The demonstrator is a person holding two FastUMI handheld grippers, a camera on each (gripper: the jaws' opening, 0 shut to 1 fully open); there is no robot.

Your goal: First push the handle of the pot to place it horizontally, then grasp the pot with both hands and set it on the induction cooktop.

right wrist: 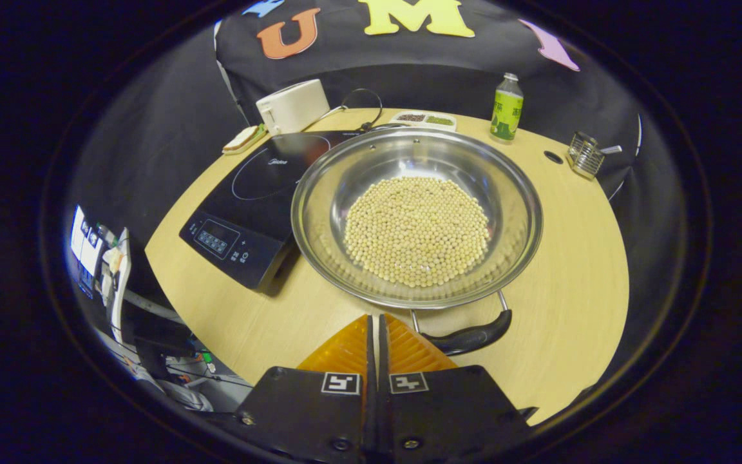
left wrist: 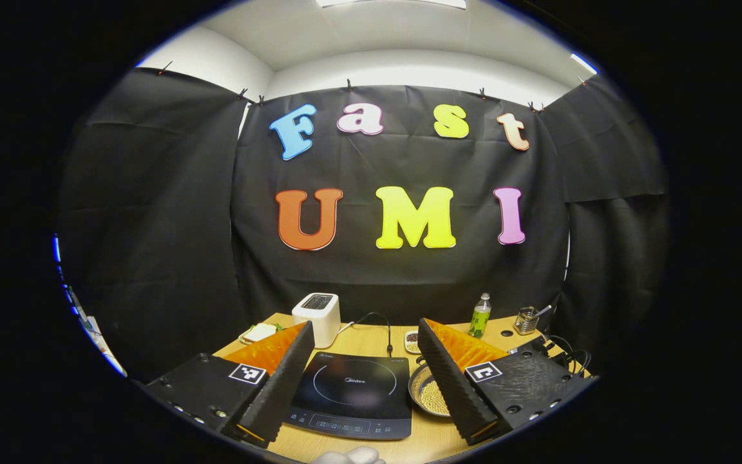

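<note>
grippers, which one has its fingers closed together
The right gripper, by the pot handle, has its fingers together. The left gripper is spread wide over the cooktop.

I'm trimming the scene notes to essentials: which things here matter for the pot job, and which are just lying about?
For the job: pot, pot handle, induction cooktop, left hand-held gripper, right hand-held gripper.
Lying about: toaster, bottle, wire holder, snack tray.

Light wooden table [right wrist: 577, 258], black induction cooktop [right wrist: 248, 206] at its left, steel pot [right wrist: 506, 193] of pale beans just beside it, white toaster [right wrist: 292, 105], green-labelled bottle [right wrist: 507, 107], wire holder [right wrist: 582, 156], shallow dish [right wrist: 424, 118] of what may be spices, sandwich [right wrist: 242, 139] near the far edge
</note>
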